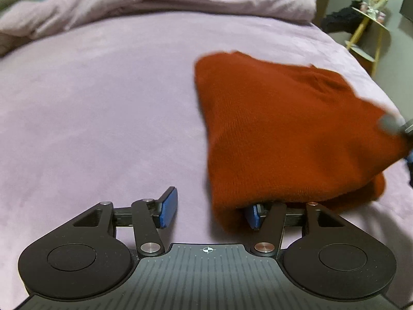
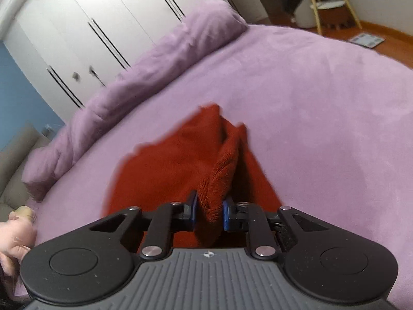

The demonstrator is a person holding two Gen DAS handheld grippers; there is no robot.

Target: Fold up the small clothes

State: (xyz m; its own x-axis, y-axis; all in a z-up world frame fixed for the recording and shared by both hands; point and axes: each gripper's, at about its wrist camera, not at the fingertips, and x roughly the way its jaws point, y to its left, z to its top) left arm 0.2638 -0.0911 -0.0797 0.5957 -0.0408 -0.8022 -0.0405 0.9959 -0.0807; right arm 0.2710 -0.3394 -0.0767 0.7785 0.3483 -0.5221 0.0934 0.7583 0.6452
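A rust-red knitted garment (image 1: 291, 129) hangs and drapes over the lilac bed sheet (image 1: 103, 103). My left gripper (image 1: 210, 206) is open, with its jaws wide apart. The garment's lower corner drapes over its right finger (image 1: 254, 215) and hides most of it. The left finger (image 1: 169, 206) is bare. My right gripper (image 2: 209, 211) is shut on a bunched fold of the same garment (image 2: 180, 160), which spreads forward onto the bed. The right gripper shows blurred at the right edge of the left wrist view (image 1: 395, 125).
A rolled lilac duvet (image 1: 155, 2) lies along the far side of the bed. White wardrobe doors (image 2: 90, 25) stand behind it. A wooden stand (image 1: 366, 25) and dark clothes are beyond the bed's right edge. A hand (image 2: 15, 232) shows at the left.
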